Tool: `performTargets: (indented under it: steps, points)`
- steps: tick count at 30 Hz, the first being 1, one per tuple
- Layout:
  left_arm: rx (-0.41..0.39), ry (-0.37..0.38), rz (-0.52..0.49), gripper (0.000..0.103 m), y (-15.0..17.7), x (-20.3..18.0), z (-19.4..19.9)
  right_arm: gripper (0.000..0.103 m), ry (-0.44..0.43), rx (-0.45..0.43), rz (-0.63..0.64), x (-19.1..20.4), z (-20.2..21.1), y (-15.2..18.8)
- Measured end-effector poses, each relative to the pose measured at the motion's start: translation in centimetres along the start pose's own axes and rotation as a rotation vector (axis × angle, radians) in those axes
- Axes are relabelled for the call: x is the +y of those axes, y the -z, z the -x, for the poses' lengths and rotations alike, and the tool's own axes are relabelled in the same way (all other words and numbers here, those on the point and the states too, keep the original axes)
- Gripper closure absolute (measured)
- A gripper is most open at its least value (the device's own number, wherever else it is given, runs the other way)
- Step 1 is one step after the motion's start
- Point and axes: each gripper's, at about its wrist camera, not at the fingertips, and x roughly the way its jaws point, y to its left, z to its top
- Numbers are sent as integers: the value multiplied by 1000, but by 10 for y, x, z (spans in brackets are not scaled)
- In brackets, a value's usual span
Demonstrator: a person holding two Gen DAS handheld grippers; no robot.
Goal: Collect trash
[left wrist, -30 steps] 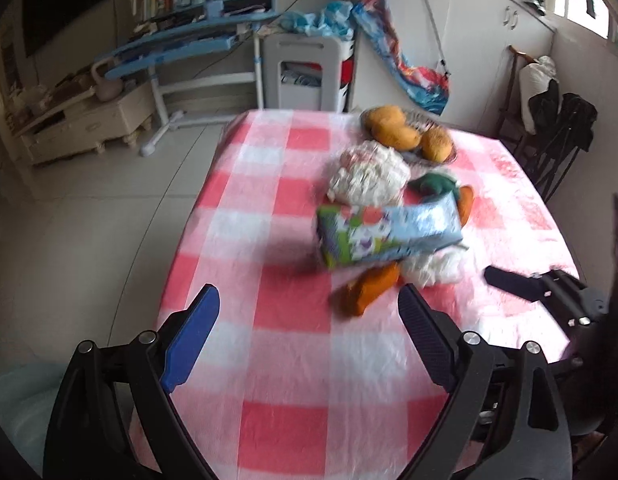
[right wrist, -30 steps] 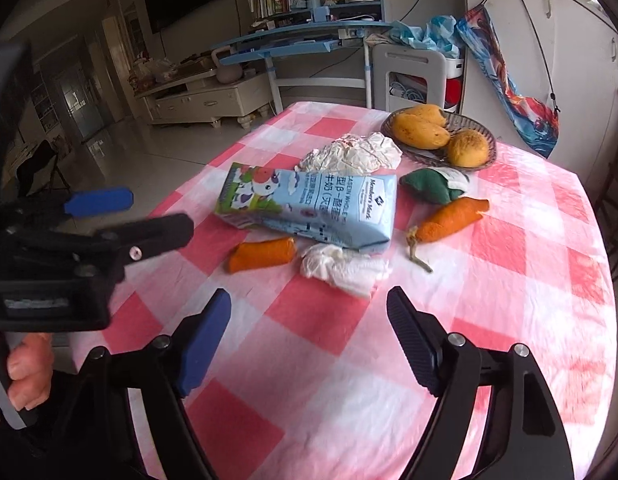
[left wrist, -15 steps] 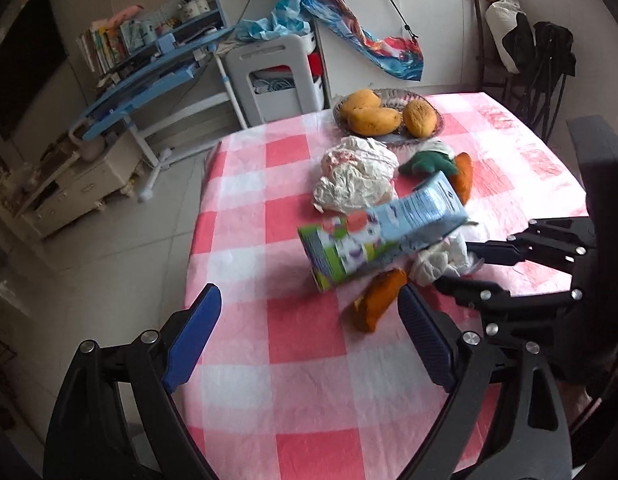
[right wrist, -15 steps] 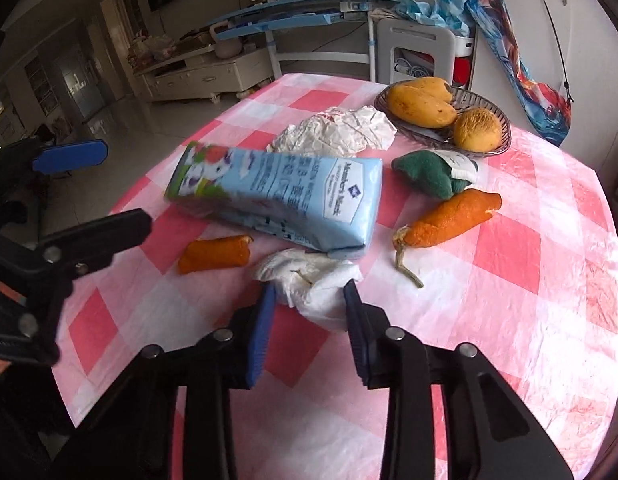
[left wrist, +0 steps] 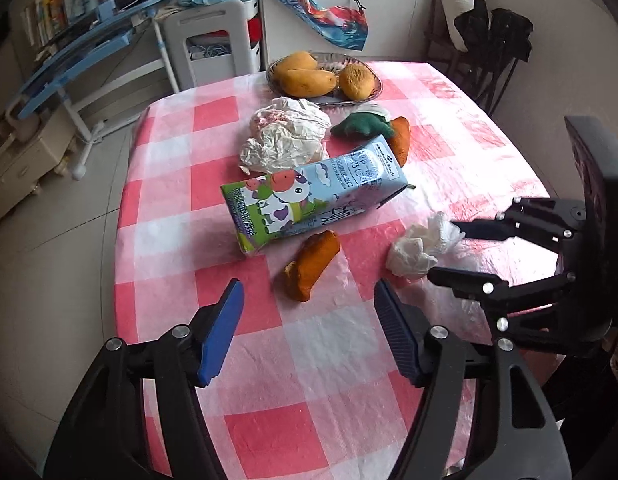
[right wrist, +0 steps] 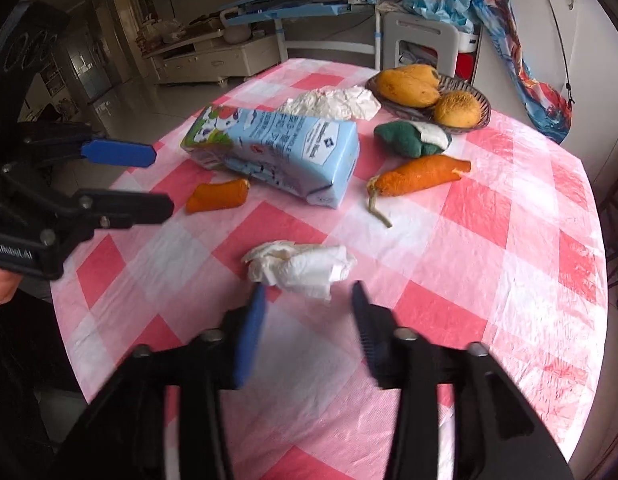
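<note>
1. Right wrist view, far left: the left gripper hangs over the table edge with its blue-padded fingers spread and nothing between them
2. Next right, a short orange carrot piece lies beside a blue milk carton on its side; the carton is printed card, box-shaped and, by my guess, empty and light, with flat walls that suit a pinch across its narrow sides
3. Centre, near the camera: a crumpled white tissue rests on the glossy pink-checked tablecloth, just ahead of the right gripper, whose jaws are parted and not yet on it. It looks soft, nearly weightless and compressible, so taking the bulky middle fold should hold better than a loose corner
4. Behind, a larger wad of crinkled white paper sits beyond the carton
5. Rightward lie a green-and-white cloth toy, a long carrot and a woven basket of mangoes
</note>
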Motion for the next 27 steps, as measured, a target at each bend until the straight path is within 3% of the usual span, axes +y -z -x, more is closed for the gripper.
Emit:
performTargets:
  steps: [9,12,14,16,20,27]
  points:
    - [-28,-58,1,39,-14,-10,-25,52,-28,-6,34,14,-12,-7]
    - [-9,-85,12,46,-16,-6,-36,55,-23,2,49,14,-14,-8]
    - [12,-91,27,55,-15,-3,-42,65,-27,8,54,13,-14,-9]
    - [32,-81,23,75,-13,-3,-47,73,-32,17,61,13,-14,-10]
    - [34,-51,-13,81,-11,-12,-45,84,-35,35,103,20,-12,-9]
    - [50,1,-24,83,-4,-18,-30,90,-22,49,148,23,5,1]
